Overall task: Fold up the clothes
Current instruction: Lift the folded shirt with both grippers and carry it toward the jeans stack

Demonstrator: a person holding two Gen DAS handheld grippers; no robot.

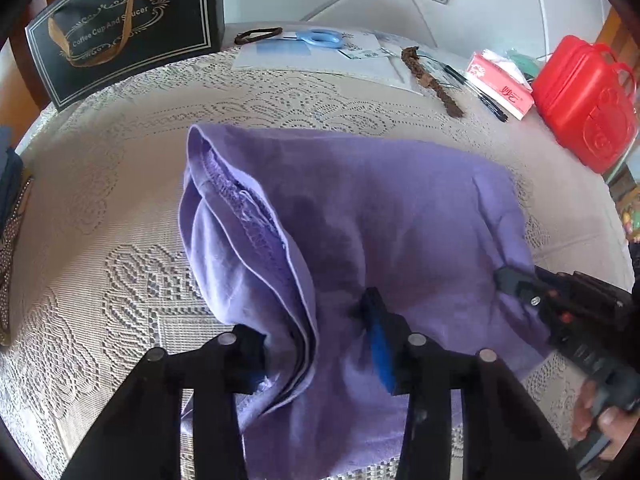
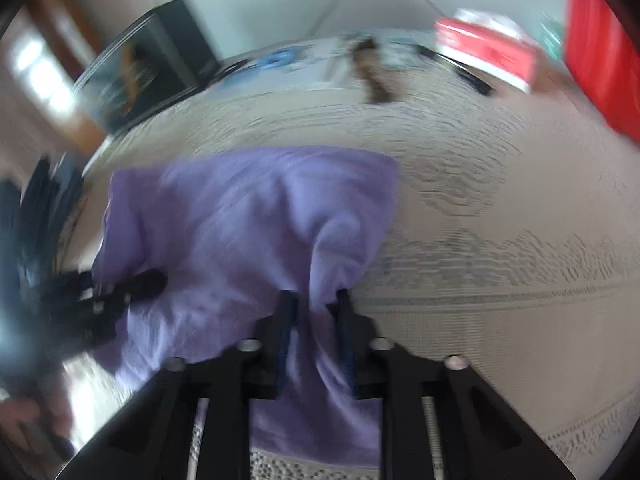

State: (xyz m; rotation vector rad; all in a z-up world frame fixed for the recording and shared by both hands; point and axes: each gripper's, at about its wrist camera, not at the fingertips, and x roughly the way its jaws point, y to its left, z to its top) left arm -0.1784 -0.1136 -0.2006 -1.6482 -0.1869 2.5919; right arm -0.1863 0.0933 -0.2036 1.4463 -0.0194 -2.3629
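A purple garment (image 1: 360,220) lay bunched on the lace-covered table (image 1: 100,240), its folded seam edge raised at the left. The left hand-held gripper (image 1: 316,344) stood partly open astride that thick fold — its pads did not visibly press the cloth. The right hand-held gripper (image 2: 316,312) was nearly closed, pinching a gathered ridge of the garment at its right edge, though that view was blurred. Behind lay scissors (image 1: 320,38), a black gift bag (image 1: 128,28), a tissue box (image 1: 502,82) and a red case (image 1: 584,100).
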